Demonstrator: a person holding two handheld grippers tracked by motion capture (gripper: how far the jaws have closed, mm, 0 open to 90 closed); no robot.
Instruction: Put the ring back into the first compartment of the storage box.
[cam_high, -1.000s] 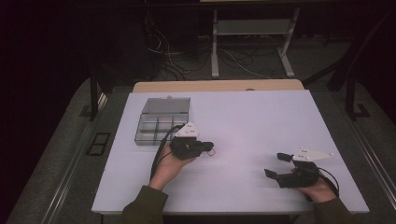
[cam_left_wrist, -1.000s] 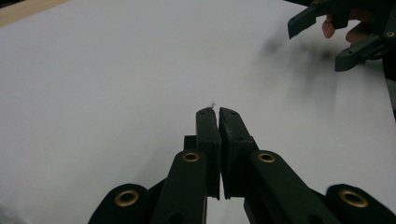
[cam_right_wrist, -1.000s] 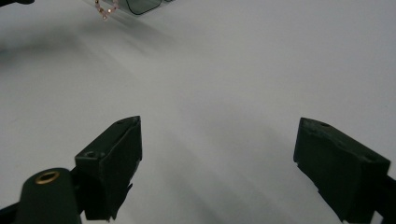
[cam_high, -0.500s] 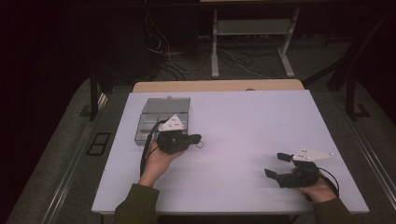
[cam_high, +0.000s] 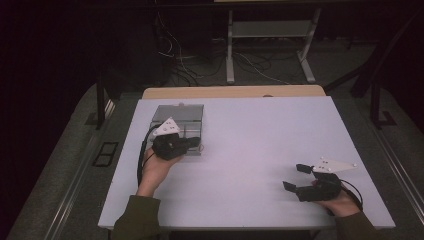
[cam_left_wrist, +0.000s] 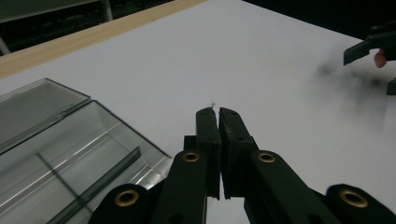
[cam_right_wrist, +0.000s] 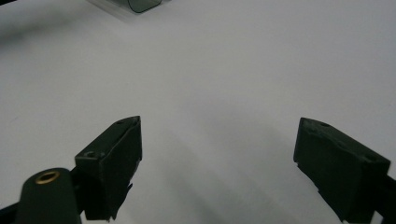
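The clear plastic box (cam_high: 178, 120) is light, rigid and slippery; grip its thin wall. Left tool (cam_high: 196, 143) is closed, empty; right tool (cam_high: 295, 177) gapes, empty.

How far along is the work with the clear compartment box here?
Done: nothing visible; the clear compartment box looks empty. In hand: the left gripper, jaws shut, hovers at the box's near edge, with a tiny thing, too small to identify, at its tips. Left: the right gripper rests open, idle.
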